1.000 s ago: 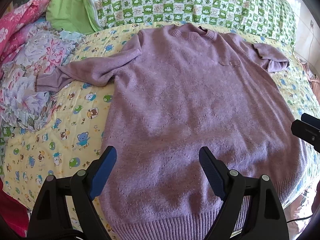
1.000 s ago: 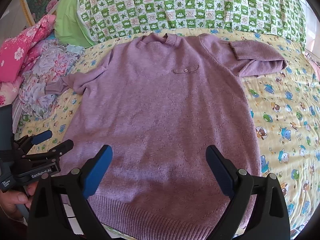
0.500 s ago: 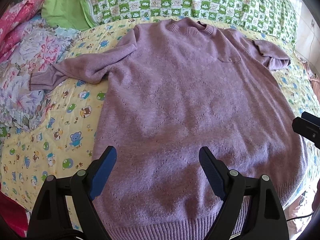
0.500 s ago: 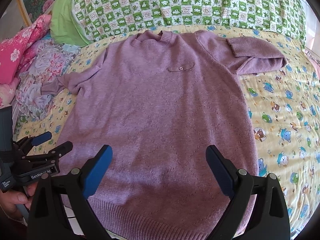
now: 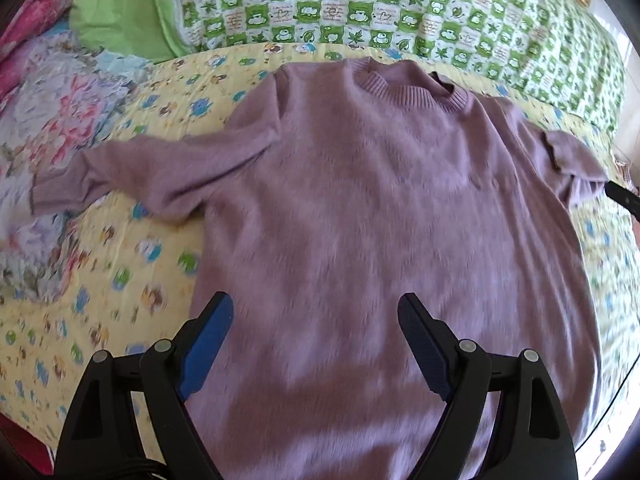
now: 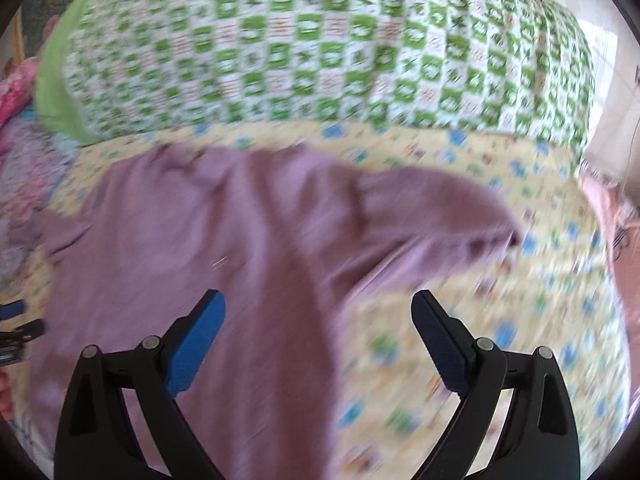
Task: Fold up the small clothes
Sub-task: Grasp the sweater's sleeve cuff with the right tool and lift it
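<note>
Mauve knitted sweater [image 5: 384, 216] is lying flat, front up, on the yellow cartoon-print quilt [image 5: 120, 280], ribbed collar at the far side beside the green-and-white checked blanket [image 5: 400, 4]. Its left sleeve is stretching out toward the floral bedding [image 5: 48, 128] at the left; its right sleeve [image 6: 448, 216] is lying folded back on itself at the right. I am seeing the left gripper [image 5: 312, 340] hovering over the near body of the sweater, jaws spread, nothing between them. The right gripper [image 6: 318, 336] is hanging over the sweater's right edge and the quilt, jaws spread wide and empty. Right wrist view is motion-blurred.
</note>
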Demonstrator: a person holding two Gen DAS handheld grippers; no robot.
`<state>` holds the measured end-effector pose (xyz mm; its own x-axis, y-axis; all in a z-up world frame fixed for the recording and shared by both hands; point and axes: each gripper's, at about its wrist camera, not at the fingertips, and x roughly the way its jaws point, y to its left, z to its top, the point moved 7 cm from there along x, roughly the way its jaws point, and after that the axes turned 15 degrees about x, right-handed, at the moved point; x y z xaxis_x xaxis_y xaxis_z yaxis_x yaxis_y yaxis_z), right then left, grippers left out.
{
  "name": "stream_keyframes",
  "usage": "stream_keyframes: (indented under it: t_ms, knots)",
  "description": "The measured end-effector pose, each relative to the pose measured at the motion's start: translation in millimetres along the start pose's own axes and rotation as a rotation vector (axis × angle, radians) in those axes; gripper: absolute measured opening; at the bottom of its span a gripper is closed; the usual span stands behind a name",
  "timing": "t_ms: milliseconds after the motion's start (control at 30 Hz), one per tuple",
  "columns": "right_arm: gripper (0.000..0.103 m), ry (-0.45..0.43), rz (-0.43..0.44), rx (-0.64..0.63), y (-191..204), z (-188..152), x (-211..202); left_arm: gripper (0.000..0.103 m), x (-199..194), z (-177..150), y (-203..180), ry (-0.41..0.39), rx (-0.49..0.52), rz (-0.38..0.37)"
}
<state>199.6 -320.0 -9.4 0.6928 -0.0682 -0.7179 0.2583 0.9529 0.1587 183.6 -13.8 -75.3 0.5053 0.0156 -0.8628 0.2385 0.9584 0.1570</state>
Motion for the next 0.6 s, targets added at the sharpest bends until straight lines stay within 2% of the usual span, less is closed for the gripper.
stream_keyframes:
  t_ms: [133,267,367,433,500,567,600]
  knots:
    - [0.088,0.011,-0.03,-0.085,-6,29,42,0.085,23,24,-6,0.024,0.0,-0.022]
    - [0.086,0.08,-0.059,-0.167,-7,34,87,0.085,47,45,-9,0.047,-0.005,-0.035]
    - [0.066,0.133,-0.127,-0.201,-23,31,119,0.085,62,53,-12,0.065,0.001,-0.036]
    - [0.036,0.146,-0.102,-0.144,-39,32,124,0.085,73,56,-13,0.077,0.011,-0.031]
    - [0.014,0.133,-0.082,-0.062,-54,41,116,0.085,81,58,-13,0.085,0.016,-0.029]
    - [0.012,0.096,-0.002,-0.006,-52,53,97,0.085,86,59,-11,0.091,0.009,-0.034]
    - [0.012,0.059,0.078,0.004,-41,62,75,0.085,88,61,-10,0.089,0.004,-0.037]
